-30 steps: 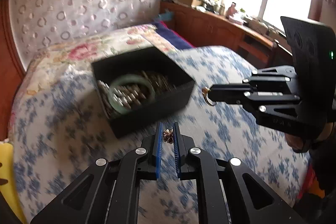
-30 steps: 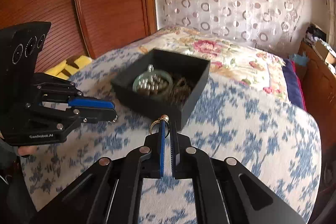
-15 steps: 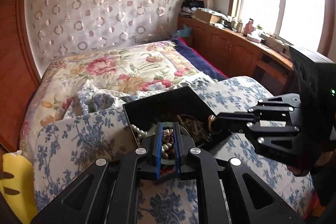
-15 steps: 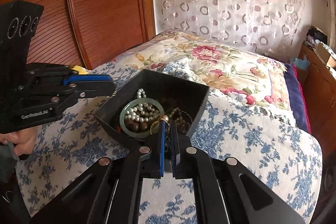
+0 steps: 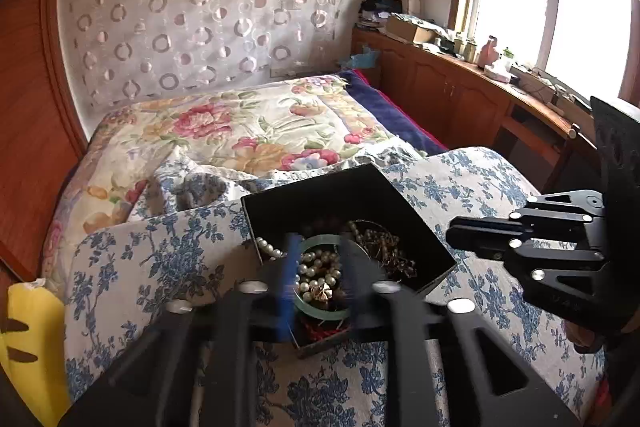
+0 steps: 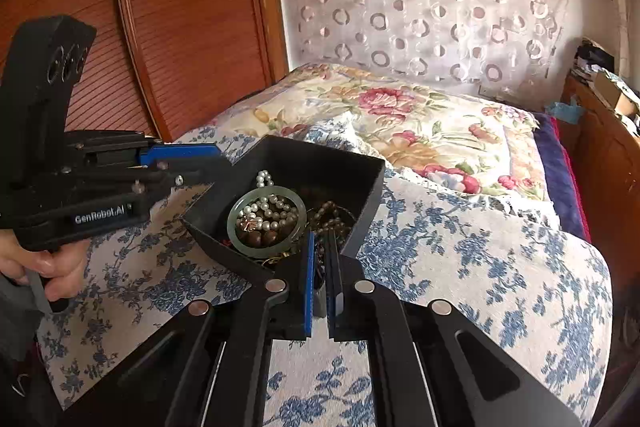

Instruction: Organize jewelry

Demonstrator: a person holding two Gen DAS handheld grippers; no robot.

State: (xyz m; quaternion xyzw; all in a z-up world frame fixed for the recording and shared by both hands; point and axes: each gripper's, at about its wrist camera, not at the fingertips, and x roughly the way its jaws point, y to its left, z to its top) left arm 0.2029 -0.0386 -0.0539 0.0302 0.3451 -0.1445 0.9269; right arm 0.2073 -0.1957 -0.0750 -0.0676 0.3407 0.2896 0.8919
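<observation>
A black jewelry box point(image 5: 404, 223) point(image 6: 360, 183) sits on the blue-flowered bedspread. It holds a green jade bangle point(image 6: 267, 221) point(image 5: 320, 311), white pearls point(image 6: 276, 205), brown beads and chains. My left gripper point(image 5: 320, 269) is open over the box; a small gold floral piece point(image 5: 321, 291) lies on the pearls between its blurred fingers. It shows in the right wrist view point(image 6: 188, 167) at the box's left rim. My right gripper point(image 6: 319, 239) has jaws slightly parted over the box's near corner, with no ring seen between them. It shows from the side point(image 5: 452, 237) in the left wrist view.
The box rests on a cushion-like mound of bedspread point(image 6: 460, 259) with a floral quilt point(image 5: 248, 131) behind. A wooden wardrobe point(image 6: 180, 27) stands left, a wooden sideboard point(image 5: 460, 95) with clutter under the window right. A yellow object point(image 5: 28, 347) lies at the left edge.
Both grippers moved over the box. The left opened and its gold floral piece now lies on the pearls. The gold ring is gone from the right gripper's tips, which have parted slightly.
</observation>
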